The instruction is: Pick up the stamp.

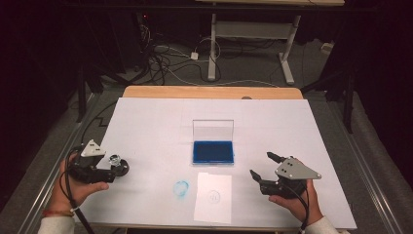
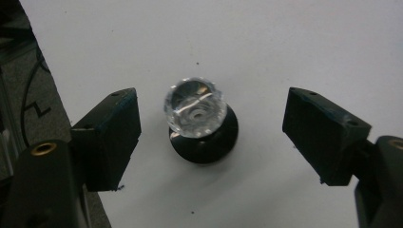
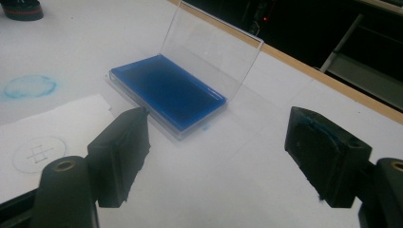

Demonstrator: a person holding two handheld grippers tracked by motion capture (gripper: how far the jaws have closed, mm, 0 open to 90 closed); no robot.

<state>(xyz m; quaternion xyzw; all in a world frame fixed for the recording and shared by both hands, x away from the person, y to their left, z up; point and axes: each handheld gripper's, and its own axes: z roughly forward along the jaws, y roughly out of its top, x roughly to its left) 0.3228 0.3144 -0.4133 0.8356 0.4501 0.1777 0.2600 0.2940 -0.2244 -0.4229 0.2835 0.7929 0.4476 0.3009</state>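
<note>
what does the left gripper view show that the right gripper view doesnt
Left gripper view alone: the stamp, clear faceted knob on a black base, upright between the left gripper's open jaws, untouched. Right gripper view alone: the blue ink pad with its clear lid raised, a paper sheet with a circle mark, a blue smudge. Both: black jaws apart over the white table cover.

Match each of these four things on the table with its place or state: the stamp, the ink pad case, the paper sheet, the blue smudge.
Things:
1. stamp
2. ink pad case
3. paper sheet
4. blue smudge

Places or states:
A. lid standing open
B. between the left gripper's open jaws
C. directly on the table cover, left of the sheet
D. bears a faint drawn circle

Pairs: 1-B, 2-A, 3-D, 4-C
</note>
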